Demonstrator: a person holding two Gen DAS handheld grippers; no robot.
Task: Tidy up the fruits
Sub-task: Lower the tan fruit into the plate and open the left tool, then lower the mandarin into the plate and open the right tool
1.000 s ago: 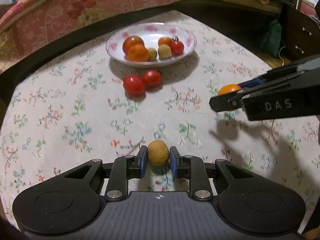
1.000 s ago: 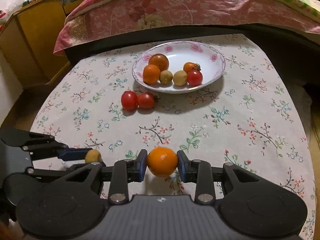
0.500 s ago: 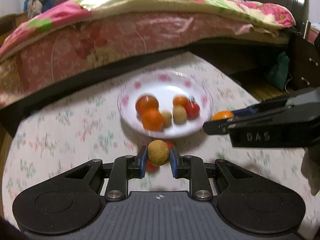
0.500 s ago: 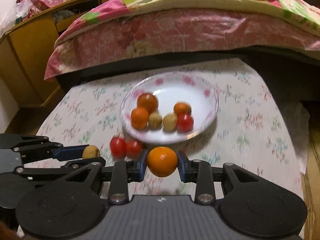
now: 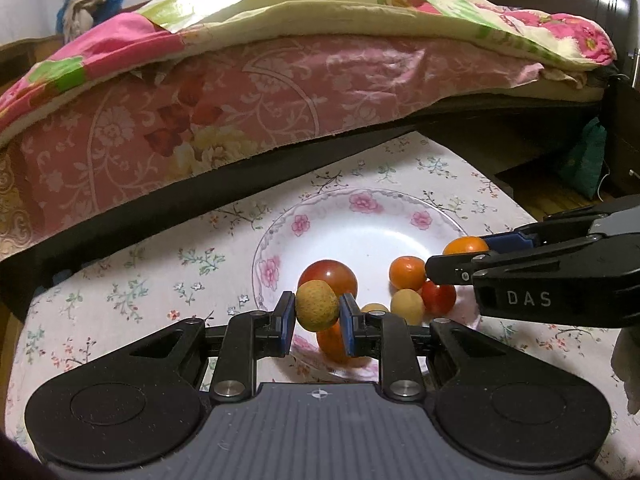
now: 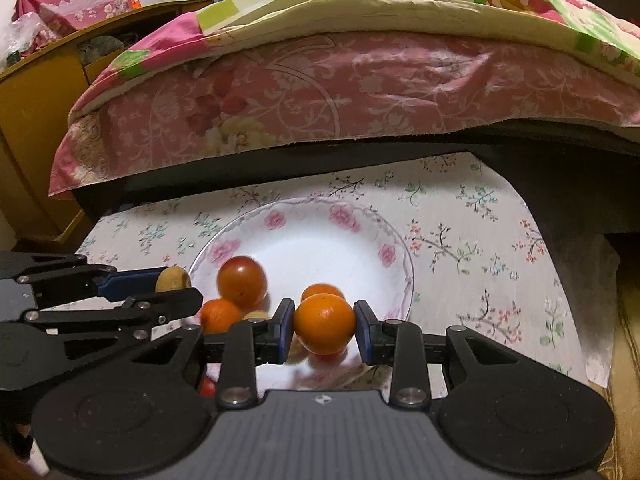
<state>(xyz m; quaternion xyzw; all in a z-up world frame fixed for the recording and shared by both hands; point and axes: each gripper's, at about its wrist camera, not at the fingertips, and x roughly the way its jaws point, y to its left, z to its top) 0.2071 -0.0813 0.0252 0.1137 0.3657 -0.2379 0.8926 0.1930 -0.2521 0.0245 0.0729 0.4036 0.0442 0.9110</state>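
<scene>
My left gripper (image 5: 317, 316) is shut on a small yellow-brown fruit (image 5: 317, 305), held over the near left rim of the flowered white plate (image 5: 360, 224). My right gripper (image 6: 324, 330) is shut on an orange (image 6: 325, 324) above the plate's (image 6: 320, 240) near edge. Each gripper shows in the other's view: the right one (image 5: 452, 264) at the right with its orange (image 5: 466, 246), the left one (image 6: 176, 288) at the left with the yellow-brown fruit (image 6: 172, 279). In the plate lie a large tomato (image 5: 330, 276), a small orange (image 5: 407, 272), a red cherry tomato (image 5: 439, 298) and a pale round fruit (image 5: 407, 306).
The plate sits on a table with a floral cloth (image 6: 472, 240). Just behind the table runs a bed (image 5: 280, 92) with pink and yellow quilts. A wooden cabinet (image 6: 36, 92) stands at the left, dark drawers (image 5: 624, 132) at the right. A red tomato (image 6: 207, 388) lies on the cloth below the left gripper.
Both grippers have moved forward together with their fruits, from the near part of the table to above the plate. The two tomatoes on the cloth have slipped under the grippers.
</scene>
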